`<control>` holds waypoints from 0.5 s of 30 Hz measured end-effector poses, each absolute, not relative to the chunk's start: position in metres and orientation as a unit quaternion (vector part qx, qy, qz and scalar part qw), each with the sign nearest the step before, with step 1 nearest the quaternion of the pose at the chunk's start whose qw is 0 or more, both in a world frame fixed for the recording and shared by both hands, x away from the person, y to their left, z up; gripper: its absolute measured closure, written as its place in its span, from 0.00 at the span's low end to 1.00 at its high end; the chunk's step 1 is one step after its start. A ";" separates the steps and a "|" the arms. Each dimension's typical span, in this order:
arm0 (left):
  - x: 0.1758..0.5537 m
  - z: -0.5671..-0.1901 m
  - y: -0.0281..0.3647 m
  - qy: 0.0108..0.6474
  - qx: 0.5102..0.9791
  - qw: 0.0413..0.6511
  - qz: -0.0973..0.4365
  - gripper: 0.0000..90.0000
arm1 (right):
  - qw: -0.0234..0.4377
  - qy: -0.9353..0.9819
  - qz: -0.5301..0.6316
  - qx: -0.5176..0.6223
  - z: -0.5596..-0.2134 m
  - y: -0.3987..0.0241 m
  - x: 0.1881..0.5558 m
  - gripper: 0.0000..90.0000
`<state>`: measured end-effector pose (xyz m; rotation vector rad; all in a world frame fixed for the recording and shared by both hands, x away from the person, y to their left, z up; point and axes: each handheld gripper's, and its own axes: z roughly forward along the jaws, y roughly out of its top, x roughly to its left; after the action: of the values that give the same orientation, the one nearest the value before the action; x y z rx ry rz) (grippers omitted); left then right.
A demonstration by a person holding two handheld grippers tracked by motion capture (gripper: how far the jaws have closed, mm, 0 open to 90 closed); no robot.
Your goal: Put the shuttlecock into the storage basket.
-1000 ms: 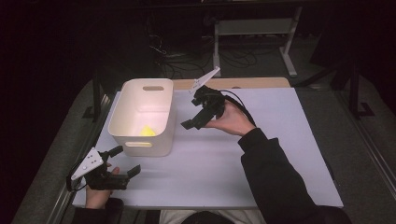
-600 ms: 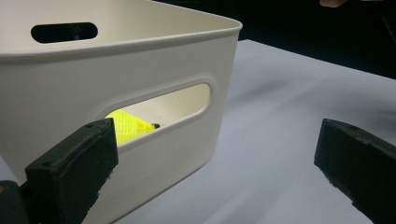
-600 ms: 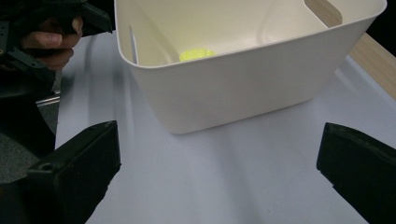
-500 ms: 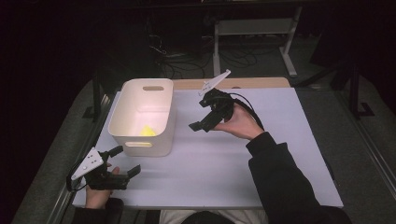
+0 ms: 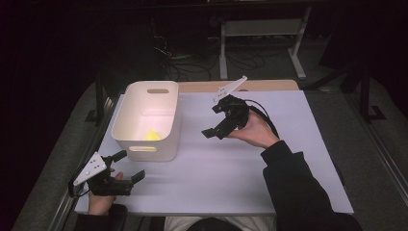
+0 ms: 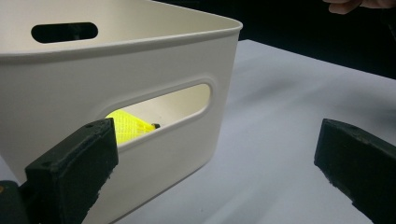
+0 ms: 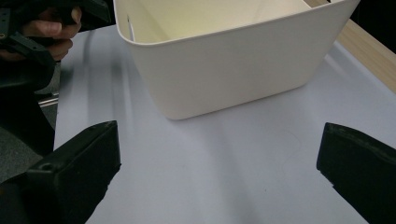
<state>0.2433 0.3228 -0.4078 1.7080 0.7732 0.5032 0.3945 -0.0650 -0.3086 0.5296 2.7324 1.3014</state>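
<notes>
A cream plastic bin (image 5: 144, 139) stands on the left of the white table, with a small yellow object (image 5: 152, 135) lying inside it. The same yellow object (image 6: 126, 127) peeks through the handle slot of the bin (image 6: 140, 70) in the left gripper view. My left gripper (image 5: 128, 166) rests open near the table's front left corner, just in front of the bin, nothing between its jaws. My right gripper (image 5: 215, 120) is held open above the table's middle, right of the bin (image 7: 233, 60), jaws empty and pointing toward it.
The white table top (image 5: 269, 168) has bare room across its middle and right. A wooden strip (image 5: 269, 85) runs along the far edge. Metal stand legs and cables lie on the dark floor (image 5: 260, 53) beyond.
The right gripper has moved to the right and slightly back, away from the bin. The left gripper has stayed where it was.
</notes>
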 end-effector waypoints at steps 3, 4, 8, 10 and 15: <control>0.243 -0.408 0.323 0.329 0.726 0.565 0.214 0.00 | 0.037 0.887 0.427 0.174 -0.308 -0.069 0.393 0.00; 0.243 -0.408 0.323 0.329 0.726 0.565 0.214 0.00 | 0.038 0.886 0.428 0.172 -0.308 -0.070 0.393 0.00; 0.243 -0.408 0.323 0.329 0.726 0.565 0.214 0.00 | 0.041 0.885 0.430 0.171 -0.309 -0.073 0.389 0.00; 0.243 -0.408 0.323 0.329 0.726 0.565 0.214 0.00 | 0.042 0.885 0.432 0.171 -0.309 -0.075 0.388 0.00; 0.243 -0.408 0.323 0.329 0.725 0.565 0.215 0.00 | 0.044 0.882 0.435 0.175 -0.311 -0.081 0.385 0.00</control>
<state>0.2432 0.3227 -0.4078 1.7060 0.7739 0.5045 0.3855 -0.0807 -0.3110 0.5341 2.6966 1.3282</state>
